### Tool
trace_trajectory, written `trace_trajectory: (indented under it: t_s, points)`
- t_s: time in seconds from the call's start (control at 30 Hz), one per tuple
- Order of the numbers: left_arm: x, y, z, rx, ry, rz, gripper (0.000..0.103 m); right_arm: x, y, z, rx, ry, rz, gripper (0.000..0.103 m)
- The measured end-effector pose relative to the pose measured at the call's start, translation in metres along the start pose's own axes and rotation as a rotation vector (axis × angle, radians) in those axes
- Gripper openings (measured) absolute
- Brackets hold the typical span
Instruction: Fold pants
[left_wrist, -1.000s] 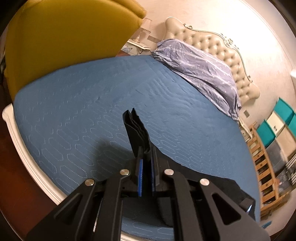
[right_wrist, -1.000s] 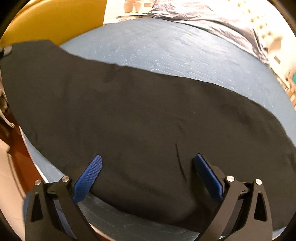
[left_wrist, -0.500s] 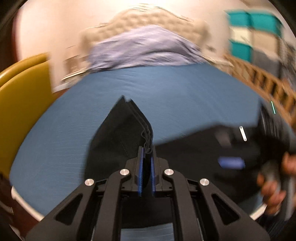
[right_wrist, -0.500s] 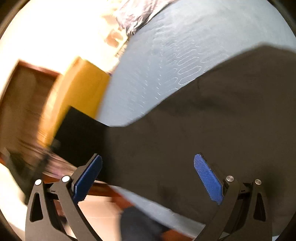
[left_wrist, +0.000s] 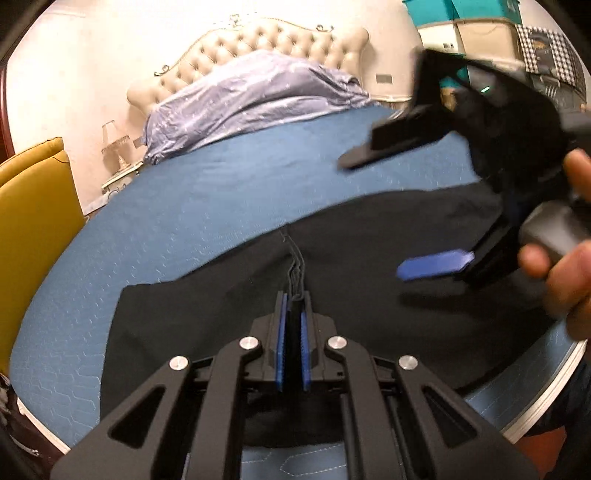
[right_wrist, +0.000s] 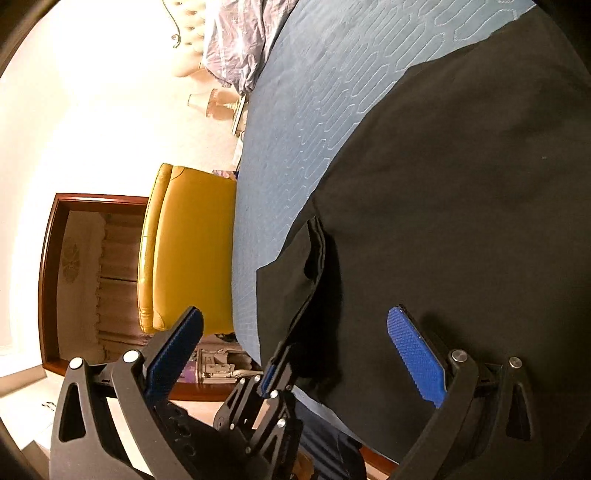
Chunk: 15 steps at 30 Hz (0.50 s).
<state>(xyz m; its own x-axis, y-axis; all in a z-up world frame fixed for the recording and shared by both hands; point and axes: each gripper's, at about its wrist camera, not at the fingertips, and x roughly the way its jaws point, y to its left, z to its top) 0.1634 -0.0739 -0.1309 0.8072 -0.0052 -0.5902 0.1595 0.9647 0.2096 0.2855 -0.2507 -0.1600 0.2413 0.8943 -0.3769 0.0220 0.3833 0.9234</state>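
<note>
Once we had carried the pants hem over, our left gripper stayed clamped on it, right gripper spread empty.

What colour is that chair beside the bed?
Mustard yellow: the padded leather-look armchair shows best in the right wrist view.

no readable text, labels, brands, numbers, signs
</note>
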Motion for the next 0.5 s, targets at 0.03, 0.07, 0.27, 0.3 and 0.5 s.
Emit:
trace_trajectory:
  t_s: [0.03,0.07,0.27,0.3,0.5]
  points:
    - [0.000,0.001,0.002,0.004,-0.006,0.000,0.007,0.009,0.004,0.002,-0.003,0.021,-0.009,0.097]
    - [-0.002,-0.001,0.001,0.022,-0.014,0.005,0.007,0.009,0.003,0.002,-0.005,0.032,-0.013,0.097]
    - [-0.006,-0.013,-0.007,0.111,-0.043,0.012,0.007,0.063,0.029,0.014,-0.045,0.174,-0.028,0.097]
    - [-0.007,-0.014,-0.008,0.122,-0.045,0.011,0.007,0.072,0.031,0.017,-0.050,0.196,-0.039,0.095]
    - [-0.002,-0.015,-0.012,0.151,-0.059,-0.021,0.007,0.112,0.036,0.018,-0.109,0.325,-0.088,0.068]
